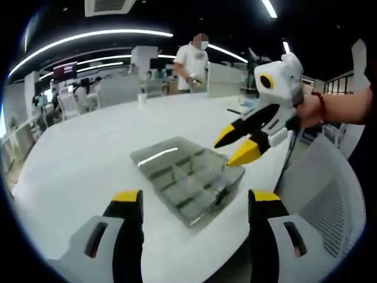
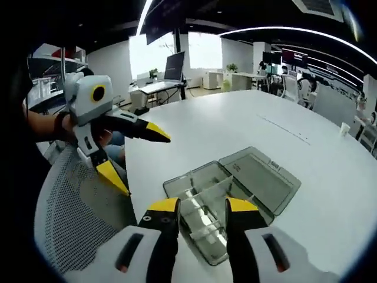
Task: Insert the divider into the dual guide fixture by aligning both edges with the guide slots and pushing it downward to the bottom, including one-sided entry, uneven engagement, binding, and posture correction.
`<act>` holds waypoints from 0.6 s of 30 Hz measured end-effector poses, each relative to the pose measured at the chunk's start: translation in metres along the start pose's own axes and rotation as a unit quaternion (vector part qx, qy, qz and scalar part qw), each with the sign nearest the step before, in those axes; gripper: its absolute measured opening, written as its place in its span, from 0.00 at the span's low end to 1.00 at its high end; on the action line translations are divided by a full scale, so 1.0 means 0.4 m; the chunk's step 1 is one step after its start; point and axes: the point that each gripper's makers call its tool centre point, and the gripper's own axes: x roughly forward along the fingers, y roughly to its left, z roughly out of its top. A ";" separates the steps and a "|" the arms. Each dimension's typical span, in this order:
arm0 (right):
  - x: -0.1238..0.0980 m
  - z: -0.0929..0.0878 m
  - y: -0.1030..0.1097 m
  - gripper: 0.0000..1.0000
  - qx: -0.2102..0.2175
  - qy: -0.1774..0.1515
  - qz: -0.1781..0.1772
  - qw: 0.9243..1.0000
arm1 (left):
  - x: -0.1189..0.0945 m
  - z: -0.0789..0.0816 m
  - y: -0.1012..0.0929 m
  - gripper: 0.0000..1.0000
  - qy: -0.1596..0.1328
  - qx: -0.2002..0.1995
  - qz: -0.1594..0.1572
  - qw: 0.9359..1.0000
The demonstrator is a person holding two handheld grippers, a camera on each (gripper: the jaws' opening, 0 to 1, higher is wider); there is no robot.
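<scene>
A clear plastic compartment box (image 1: 191, 183) (image 2: 203, 203) lies on the white table (image 1: 88, 147) (image 2: 235, 127) with its lid (image 1: 160, 154) (image 2: 259, 175) folded flat open. Clear dividers stand in slots inside it; I cannot single out a loose one. My left gripper (image 1: 196, 199) (image 2: 138, 159) is open wide, held back from the box at the table edge with nothing in it. My right gripper (image 2: 202, 206) (image 1: 235, 145) hovers just above the box's tray end. Its jaws stand apart and nothing shows between them.
A white mesh chair (image 1: 330, 200) (image 2: 70, 218) sits at the table edge close to the box. A person (image 1: 191, 62) stands beyond the far side of the table. Desks with a monitor (image 2: 174, 65) and office chairs fill the background.
</scene>
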 end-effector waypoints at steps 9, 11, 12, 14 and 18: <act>-0.060 -0.013 -0.005 0.39 0.030 -0.029 -0.020 0.999 | -0.042 0.062 0.019 0.75 -0.030 -0.008 0.014 0.999; -0.077 -0.021 -0.011 0.44 0.030 -0.032 -0.032 0.999 | -0.053 0.067 0.024 0.77 -0.031 -0.007 0.020 0.999; -0.084 -0.025 -0.016 0.46 0.033 -0.034 -0.037 0.998 | -0.058 0.068 0.026 0.78 -0.031 -0.006 0.020 0.999; -0.104 -0.030 -0.015 0.49 0.041 -0.043 -0.040 0.997 | -0.071 0.070 0.030 0.80 -0.030 -0.008 0.021 0.999; -0.135 -0.048 -0.020 0.61 0.055 -0.051 -0.054 0.996 | -0.094 0.061 0.049 0.83 -0.029 -0.014 0.026 0.999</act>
